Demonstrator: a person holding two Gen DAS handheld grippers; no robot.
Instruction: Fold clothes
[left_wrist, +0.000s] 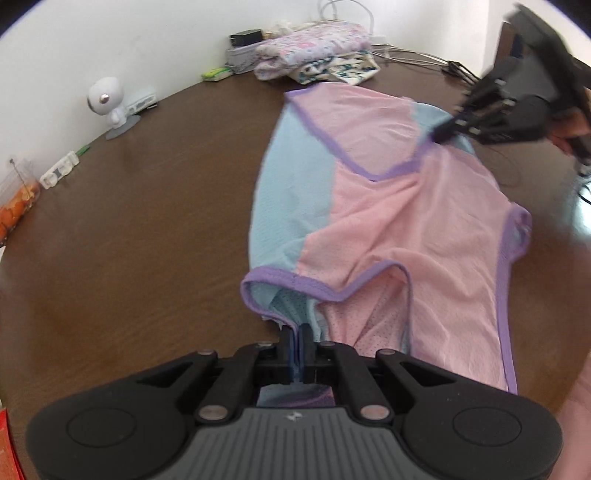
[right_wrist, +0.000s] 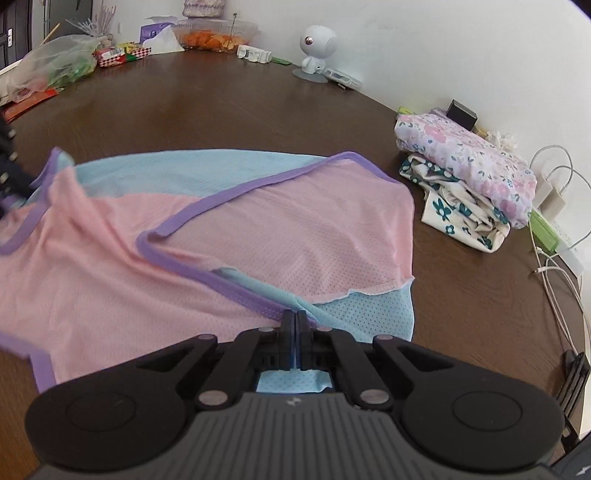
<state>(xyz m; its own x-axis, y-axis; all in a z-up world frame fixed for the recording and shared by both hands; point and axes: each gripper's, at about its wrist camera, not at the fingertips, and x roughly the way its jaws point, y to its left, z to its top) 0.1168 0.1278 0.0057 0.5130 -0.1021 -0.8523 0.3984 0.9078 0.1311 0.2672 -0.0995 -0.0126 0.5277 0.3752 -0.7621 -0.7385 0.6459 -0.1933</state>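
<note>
Between the closed jaws of the left gripper (left_wrist: 297, 332) sat the purple-edged hem of a pink and blue mesh garment (left_wrist: 388, 221); the right gripper (right_wrist: 297, 321) was shut on its blue corner. Uneven pulling could slip or bunch the thin cloth. It lay on a dark brown wooden table (right_wrist: 221, 122), near folded floral clothes (right_wrist: 469, 166), beside a white wall.

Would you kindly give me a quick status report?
Left gripper and right gripper both shut on pink-and-blue top. Top half-folded on table. Nothing blocking.
</note>
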